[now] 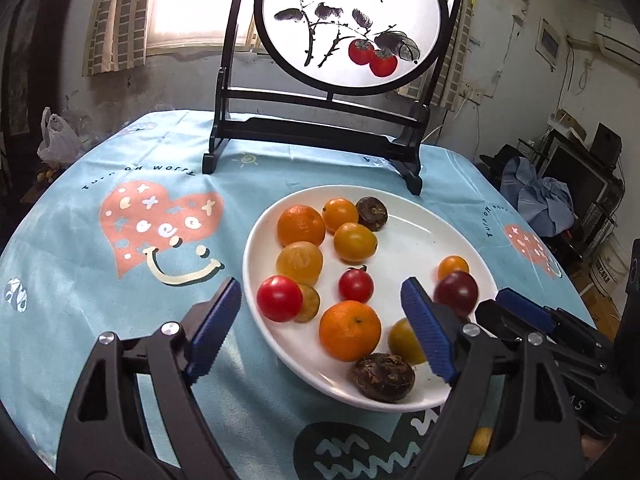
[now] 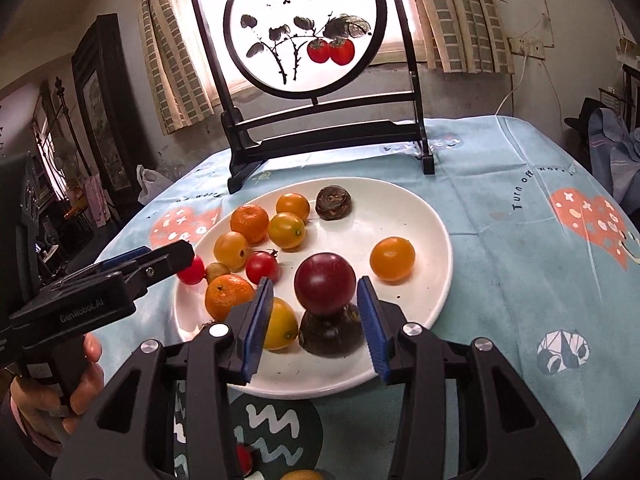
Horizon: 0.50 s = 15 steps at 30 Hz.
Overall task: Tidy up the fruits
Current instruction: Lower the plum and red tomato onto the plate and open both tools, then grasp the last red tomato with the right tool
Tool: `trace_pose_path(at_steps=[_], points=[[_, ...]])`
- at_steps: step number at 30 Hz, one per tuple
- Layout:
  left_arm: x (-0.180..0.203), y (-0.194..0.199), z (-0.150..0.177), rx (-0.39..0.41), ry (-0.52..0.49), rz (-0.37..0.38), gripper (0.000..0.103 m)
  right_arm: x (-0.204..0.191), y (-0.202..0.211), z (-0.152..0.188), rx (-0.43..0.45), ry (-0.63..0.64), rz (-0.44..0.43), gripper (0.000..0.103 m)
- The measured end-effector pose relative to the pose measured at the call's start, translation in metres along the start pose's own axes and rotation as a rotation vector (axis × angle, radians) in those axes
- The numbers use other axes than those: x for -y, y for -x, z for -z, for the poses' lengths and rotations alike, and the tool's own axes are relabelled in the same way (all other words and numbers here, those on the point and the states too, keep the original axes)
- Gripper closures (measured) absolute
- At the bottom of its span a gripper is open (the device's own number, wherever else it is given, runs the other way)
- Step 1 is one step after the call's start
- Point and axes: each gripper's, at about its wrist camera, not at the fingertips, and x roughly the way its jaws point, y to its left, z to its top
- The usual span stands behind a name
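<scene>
A white plate (image 1: 416,236) on the blue tablecloth holds several small fruits: oranges (image 1: 350,330), yellow and red tomatoes (image 1: 279,298), brown chestnut-like fruits (image 1: 383,376) and a dark red plum (image 1: 457,291). My left gripper (image 1: 320,328) is open over the plate's near left part. My right gripper (image 2: 316,324) is open, its jaws either side of the plum (image 2: 325,283) and a brown fruit (image 2: 331,332) under it, without touching. The plate (image 2: 408,208) fills the middle of the right wrist view. The left gripper (image 2: 132,268) shows there at the left, and the right gripper's fingers (image 1: 524,306) show in the left wrist view.
A black-framed round painted screen (image 1: 348,24) stands on the table behind the plate. A yellow fruit (image 1: 480,440) lies on the cloth near the table's front edge. A red fruit (image 2: 243,456) lies on the cloth below my right gripper.
</scene>
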Motion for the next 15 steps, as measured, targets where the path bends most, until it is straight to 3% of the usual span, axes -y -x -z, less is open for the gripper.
trace_pose_path(at_steps=[2, 7, 12, 15], points=[[0.0, 0.007, 0.004, 0.012, -0.009, -0.024, 0.011, -0.005, 0.009, 0.005, 0.001, 0.034, -0.003, 0.059], [0.003, 0.013, 0.023, -0.03, -0.066, -0.073, 0.009, -0.02, 0.023, 0.028, -0.056, 0.124, 0.005, 0.059], [0.0, 0.026, 0.045, -0.072, -0.042, -0.053, 0.006, -0.023, 0.026, 0.059, -0.187, 0.115, -0.012, 0.059], [0.004, 0.036, 0.057, -0.087, -0.067, -0.044, 0.006, -0.031, 0.033, 0.068, -0.193, 0.158, 0.014, 0.059]])
